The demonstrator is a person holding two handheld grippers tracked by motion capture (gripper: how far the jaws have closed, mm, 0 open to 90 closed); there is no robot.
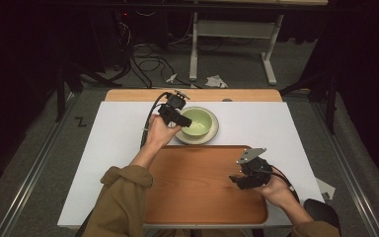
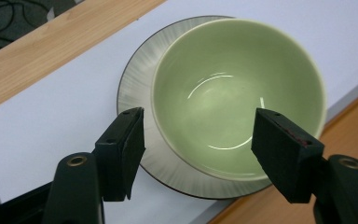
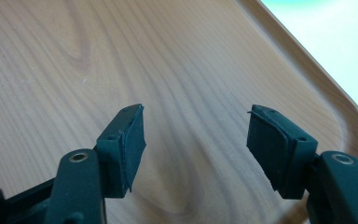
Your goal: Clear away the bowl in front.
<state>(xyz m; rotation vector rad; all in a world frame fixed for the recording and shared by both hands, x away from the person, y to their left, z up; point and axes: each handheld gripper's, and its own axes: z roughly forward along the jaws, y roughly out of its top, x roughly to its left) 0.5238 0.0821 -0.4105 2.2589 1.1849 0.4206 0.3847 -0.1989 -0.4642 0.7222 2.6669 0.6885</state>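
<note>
My left claw (image 2: 198,140) hangs over the near rim of the pale green bowl (image 2: 237,93), its two black pads spread wide. In the left gripper view one pad lies over the saucer and the other over the bowl's near rim; neither pad presses on the ware, and nothing is pinched.

The green bowl (image 1: 197,121) is empty and stands upright in a grey ribbed saucer (image 2: 137,79) with a dark edge. Bowl and saucer sit on the white sheet of the worktop (image 1: 118,148), toward its far side, just beyond the far edge of the wooden tray (image 1: 197,192). In the high view my left claw (image 1: 180,120) meets the bowl at its left side, my hand behind it.

My right claw (image 3: 196,140) is held above the tray's bare wood grain near its rounded right corner, pads likewise spread apart with nothing between them. In the high view it (image 1: 237,180) hovers over the tray's right part, well apart from the bowl. The tray (image 3: 74,70) lies flat on the worktop, nearest to me.
</note>
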